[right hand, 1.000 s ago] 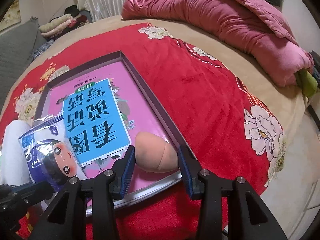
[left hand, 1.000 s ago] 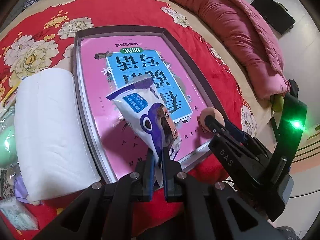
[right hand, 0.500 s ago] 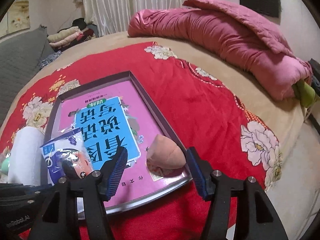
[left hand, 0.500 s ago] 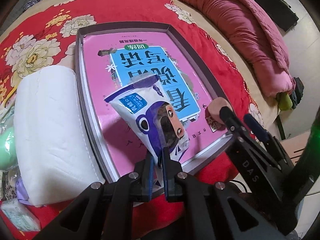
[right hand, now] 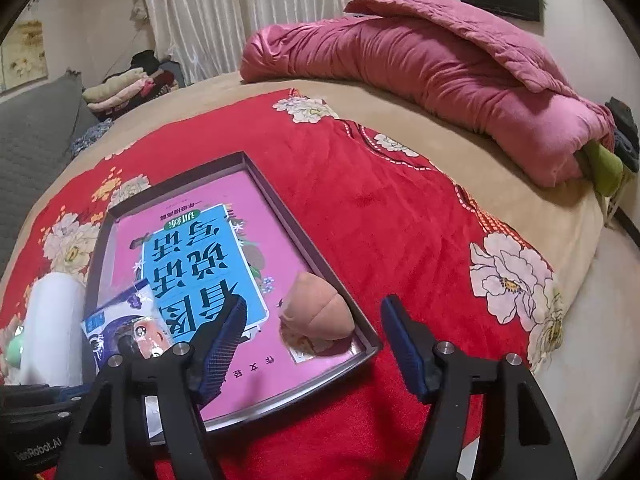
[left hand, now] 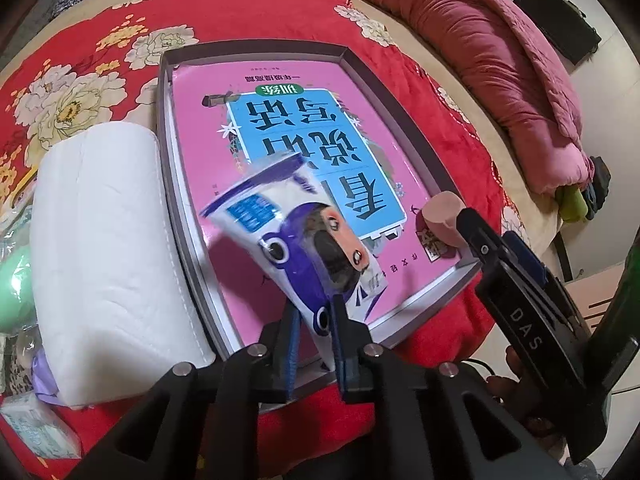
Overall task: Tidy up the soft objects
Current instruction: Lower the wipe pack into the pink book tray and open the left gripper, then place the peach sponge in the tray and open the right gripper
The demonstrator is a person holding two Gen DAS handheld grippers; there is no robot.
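Note:
My left gripper [left hand: 314,326] is shut on a white and blue cartoon-printed packet [left hand: 296,236] and holds it above the near end of a grey tray [left hand: 256,46]; the packet also shows in the right wrist view [right hand: 124,328]. A pink and blue book [left hand: 288,128] fills the tray. A peach-coloured soft sponge [right hand: 318,314] lies in the tray's near right corner. My right gripper [right hand: 314,326] is open and empty, raised just behind the sponge, with its fingers [left hand: 484,240] beside it in the left wrist view.
A white paper roll [left hand: 104,248] lies left of the tray on the red flowered bedspread [right hand: 380,208]. A green object [left hand: 12,288] and small packets [left hand: 36,428] lie at the far left. A rolled pink quilt [right hand: 432,64] lies at the back right.
My right gripper opened, let go of the sponge in the tray's corner and drew back and up. My left gripper kept hold of the packet and lifted slightly.

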